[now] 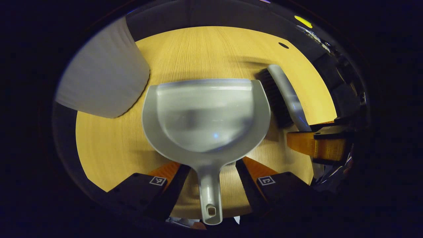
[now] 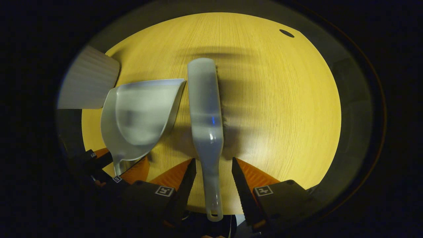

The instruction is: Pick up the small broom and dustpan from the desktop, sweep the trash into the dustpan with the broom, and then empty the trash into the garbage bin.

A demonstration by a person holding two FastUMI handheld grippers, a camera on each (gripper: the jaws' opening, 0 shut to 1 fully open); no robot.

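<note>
The left gripper (image 1: 211, 165) is sitting with its two fingers spread wide on either side of the dustpan (image 1: 205, 112), whose thin handle is running straight back between them, along the gripper's own line of sight. Neither finger is touching the handle; a clear gap is showing on each side. The pan's scoop is lying ahead of the fingertips, its open lip facing away, flat on the wooden desktop (image 1: 109, 145).

The right gripper (image 2: 213, 165) is doing much the same with the small broom (image 2: 205, 109). The broom's long axis is pointing directly away from the fingers, its handle end lying back between them and its head farthest out, bristles turned to the right of the fingers. Here too the fingers are standing well open, with daylight showing on both sides of the handle, so nothing is held yet.

So each tool is lying nearest its own hand, already centred. I judge the coming move is simply a squeeze inward on each handle.

The garbage bin (image 1: 102, 69) is standing ahead and to the left of the left fingers, just beside the pan.
</note>
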